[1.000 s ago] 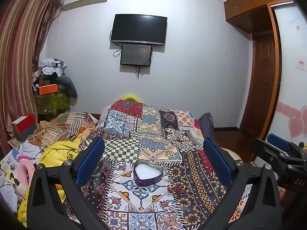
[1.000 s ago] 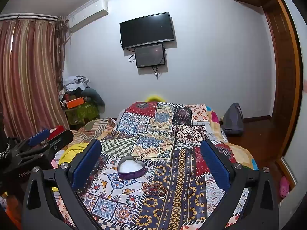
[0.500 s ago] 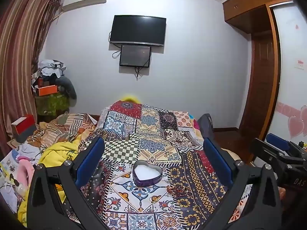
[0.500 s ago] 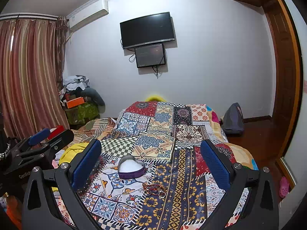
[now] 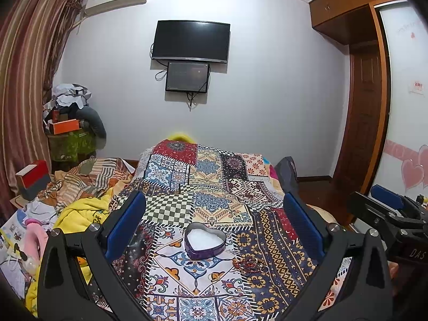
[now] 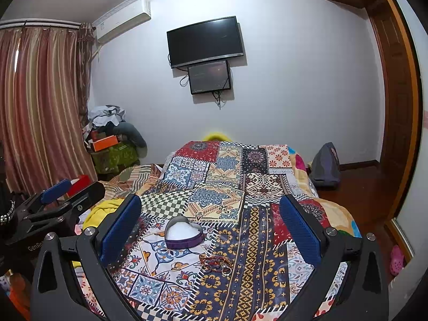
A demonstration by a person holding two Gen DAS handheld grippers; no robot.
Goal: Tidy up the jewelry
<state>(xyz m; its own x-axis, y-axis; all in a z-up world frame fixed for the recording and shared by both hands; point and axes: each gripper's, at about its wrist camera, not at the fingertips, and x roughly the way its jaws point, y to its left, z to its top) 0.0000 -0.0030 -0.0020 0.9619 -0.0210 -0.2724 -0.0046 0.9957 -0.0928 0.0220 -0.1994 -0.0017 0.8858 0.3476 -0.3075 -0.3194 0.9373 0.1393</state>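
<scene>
A purple heart-shaped box (image 5: 205, 243) with a white lining sits open on the patchwork bedspread (image 5: 214, 187); it also shows in the right wrist view (image 6: 183, 234). A small pile of red and metal bracelets and rings (image 5: 251, 264) lies just right of the box, and shows in the right wrist view (image 6: 216, 263) in front of it. My left gripper (image 5: 214, 227) is open and empty, held above the bed short of the box. My right gripper (image 6: 211, 227) is open and empty, above the jewelry pile.
Rumpled striped and yellow bedding (image 5: 80, 195) and clutter lie to the left. A dark bag (image 6: 325, 165) stands on the wooden floor to the right. A TV (image 5: 190, 41) hangs on the far wall. Each gripper shows at the other's view edge.
Almost nothing has moved; both views shift only slightly. Both grippers stay open and empty above the bed.
</scene>
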